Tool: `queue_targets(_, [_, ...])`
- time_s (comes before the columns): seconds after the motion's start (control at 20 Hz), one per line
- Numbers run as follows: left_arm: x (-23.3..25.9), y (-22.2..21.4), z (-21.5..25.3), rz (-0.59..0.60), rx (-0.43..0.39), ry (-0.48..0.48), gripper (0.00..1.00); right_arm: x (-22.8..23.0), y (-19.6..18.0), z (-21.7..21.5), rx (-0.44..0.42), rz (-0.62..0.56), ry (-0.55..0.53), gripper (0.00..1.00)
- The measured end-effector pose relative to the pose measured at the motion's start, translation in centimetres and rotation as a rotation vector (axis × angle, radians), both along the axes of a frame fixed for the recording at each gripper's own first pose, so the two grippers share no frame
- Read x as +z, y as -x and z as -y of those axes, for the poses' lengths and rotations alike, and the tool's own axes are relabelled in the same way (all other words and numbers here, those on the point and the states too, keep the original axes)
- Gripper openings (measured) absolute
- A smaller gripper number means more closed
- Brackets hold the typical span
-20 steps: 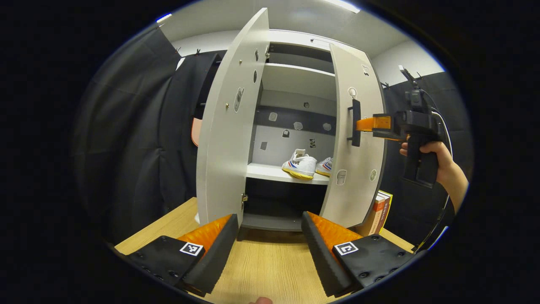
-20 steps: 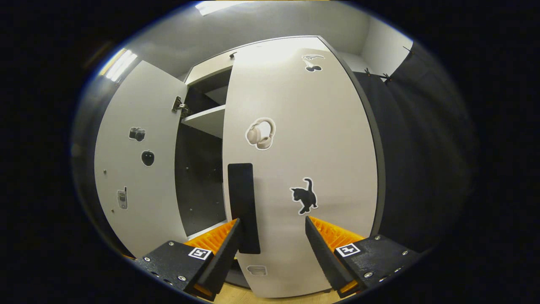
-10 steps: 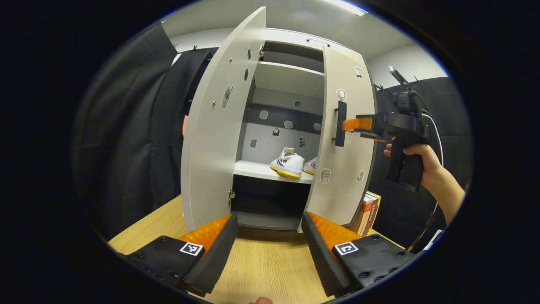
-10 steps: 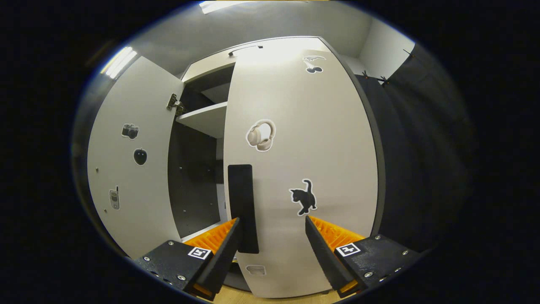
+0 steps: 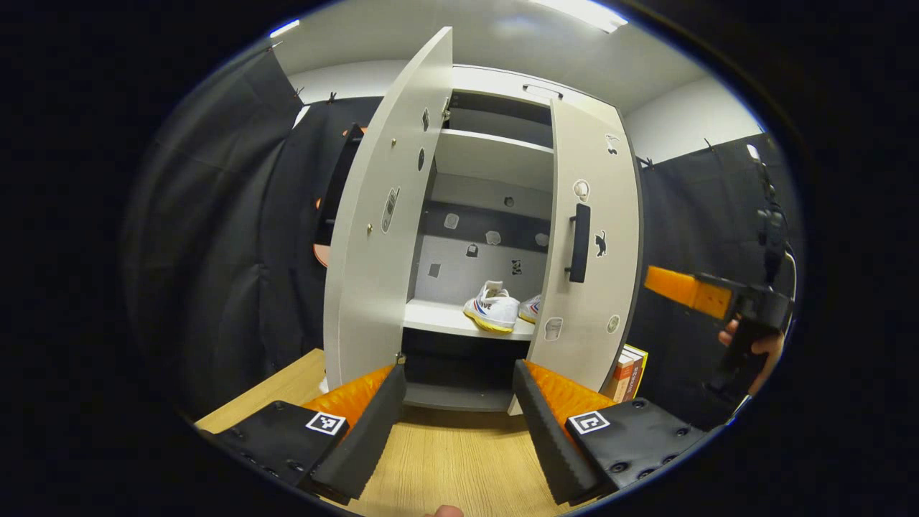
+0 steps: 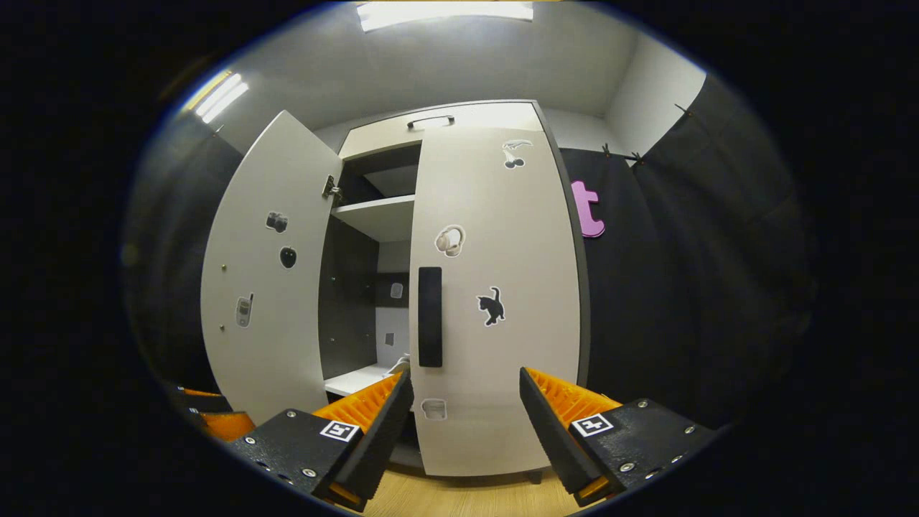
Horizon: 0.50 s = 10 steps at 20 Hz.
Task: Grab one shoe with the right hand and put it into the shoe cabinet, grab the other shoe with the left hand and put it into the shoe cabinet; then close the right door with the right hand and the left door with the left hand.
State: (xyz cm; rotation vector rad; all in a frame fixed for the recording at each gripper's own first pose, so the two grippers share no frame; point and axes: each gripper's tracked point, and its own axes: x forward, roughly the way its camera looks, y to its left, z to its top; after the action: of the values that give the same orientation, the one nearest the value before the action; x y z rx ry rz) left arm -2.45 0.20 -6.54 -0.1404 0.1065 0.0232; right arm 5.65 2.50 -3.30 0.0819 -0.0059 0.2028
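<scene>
The white shoe cabinet (image 5: 495, 79) stands on the wooden table. Two white sneakers, one (image 5: 492, 309) in front and one (image 5: 530, 307) half hidden by the right door, sit on its middle shelf. The left door (image 5: 380, 222) stands wide open. The right door (image 6: 495, 301) is swung in nearly flush with the cabinet front, its black handle (image 6: 429, 316) free. My right gripper (image 6: 463, 431) is open, a short way back from that door and touching nothing. My left gripper (image 5: 459, 424) is open and empty over the table, facing the opening. The right gripper (image 5: 671, 286) also appears far right, held by a hand (image 5: 750, 348).
Some books (image 5: 630, 373) lean at the cabinet's lower right corner. The wooden table (image 5: 445, 467) runs from the grippers to the cabinet's foot. Black cloth walls close in both sides. The left gripper (image 6: 204, 415) shows low left in the right gripper view.
The right gripper has drawn back and down from the right door's handle. That door has swung further in towards the cabinet. The left gripper has barely moved.
</scene>
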Motion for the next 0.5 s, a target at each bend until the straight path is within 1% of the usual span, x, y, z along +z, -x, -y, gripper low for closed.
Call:
queue_targets(0.05, [0.4, 0.0, -0.1, 0.007, 0.005, -0.005, 0.97, -0.5, 0.8, 0.3, -0.009, -0.001, 0.006, 0.92])
queue_targets(0.1, [0.8, -0.1, -0.1, 0.012, 0.007, -0.004, 0.94, -1.1, 1.4, 0.7, -0.021, -0.005, 0.011, 0.92])
queue_targets(0.15, [1.1, -0.1, 0.0, 0.011, 0.005, 0.004, 0.97, -1.6, 2.0, 1.0, -0.033, -0.012, 0.013, 0.92])
queue_targets(0.3, [3.6, 0.2, -0.6, 0.016, -0.004, 0.048, 0.97, -2.8, 2.7, 1.6, -0.053, -0.047, -0.002, 0.92])
queue_targets(0.35, [5.0, 0.3, -1.5, 0.034, 0.006, 0.055, 0.94, -2.9, 2.8, 1.9, -0.062, -0.051, -0.006, 0.92])
queue_targets(0.4, [6.4, 0.5, -2.8, 0.055, 0.022, 0.052, 0.97, -3.1, 2.7, 2.2, -0.069, -0.055, -0.006, 0.92])
queue_targets(0.5, [8.5, 1.3, -6.5, 0.077, 0.08, 0.027, 0.96, -3.5, 2.5, 2.6, -0.076, -0.066, 0.002, 0.92])
